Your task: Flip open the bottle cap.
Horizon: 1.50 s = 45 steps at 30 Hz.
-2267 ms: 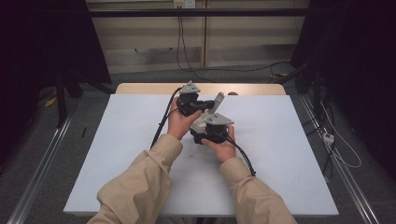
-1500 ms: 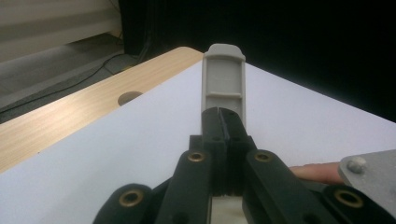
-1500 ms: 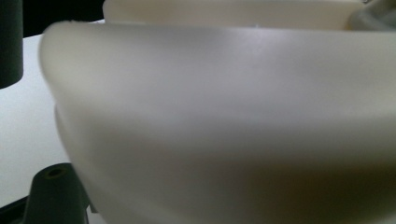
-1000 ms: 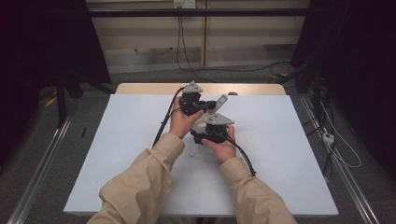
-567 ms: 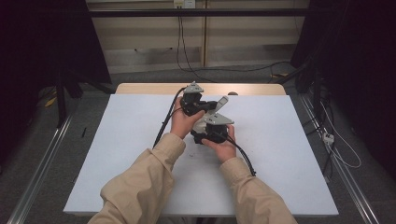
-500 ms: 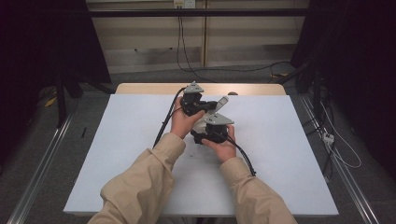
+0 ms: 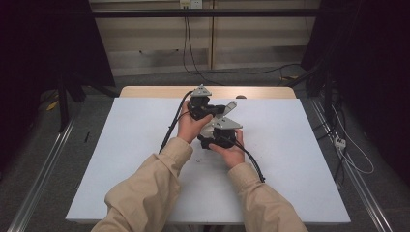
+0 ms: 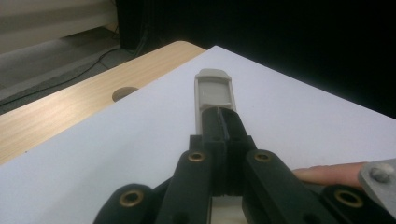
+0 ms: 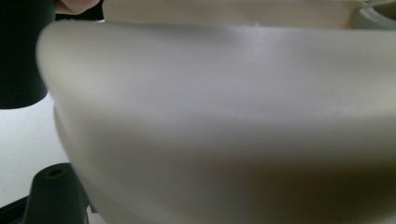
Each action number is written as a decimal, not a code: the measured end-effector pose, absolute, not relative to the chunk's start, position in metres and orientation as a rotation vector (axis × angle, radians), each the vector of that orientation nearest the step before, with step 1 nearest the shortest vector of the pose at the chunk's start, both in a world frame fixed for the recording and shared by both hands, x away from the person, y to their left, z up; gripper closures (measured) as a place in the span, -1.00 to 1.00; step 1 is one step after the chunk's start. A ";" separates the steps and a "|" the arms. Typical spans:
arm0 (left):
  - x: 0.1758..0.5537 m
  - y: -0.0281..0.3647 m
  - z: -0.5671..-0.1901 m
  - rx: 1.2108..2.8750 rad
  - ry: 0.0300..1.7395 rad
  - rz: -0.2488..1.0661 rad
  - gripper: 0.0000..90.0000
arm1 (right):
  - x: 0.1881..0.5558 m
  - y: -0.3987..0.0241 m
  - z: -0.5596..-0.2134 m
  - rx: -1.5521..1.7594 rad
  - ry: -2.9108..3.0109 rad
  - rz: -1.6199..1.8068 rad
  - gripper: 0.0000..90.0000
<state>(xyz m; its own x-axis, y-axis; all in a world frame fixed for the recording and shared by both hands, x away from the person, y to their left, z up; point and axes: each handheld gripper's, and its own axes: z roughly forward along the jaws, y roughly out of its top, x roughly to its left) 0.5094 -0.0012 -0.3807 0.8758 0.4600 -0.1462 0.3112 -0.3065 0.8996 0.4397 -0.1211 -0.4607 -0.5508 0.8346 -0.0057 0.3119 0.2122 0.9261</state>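
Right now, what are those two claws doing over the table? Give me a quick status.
Left claw shut, nothing between its jaws, pointing over the white table. Right claw shut, held close against the left one mid-table. Nothing in the way.

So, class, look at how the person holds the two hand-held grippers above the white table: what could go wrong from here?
1. The left hand-held gripper and right hand-held gripper sit close together, so they could knock each other.
2. The right one's camera is blocked by a pale blurred surface, so aiming it may be difficult.
3. The cable trails across the white table and might snag.
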 end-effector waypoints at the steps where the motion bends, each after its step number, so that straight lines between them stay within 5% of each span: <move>1: 0.510 -0.001 -0.381 1.916 0.569 0.164 1.00 | 0.440 -0.121 -0.461 1.058 1.975 1.324 -0.59; 23: 0.507 0.004 -0.377 1.924 0.572 0.147 0.99 | 0.439 -0.122 -0.460 1.094 1.974 1.337 -0.61; 45: 0.495 0.022 -0.367 1.885 0.629 0.143 0.24 | 0.433 -0.123 -0.457 1.175 2.072 1.315 -0.90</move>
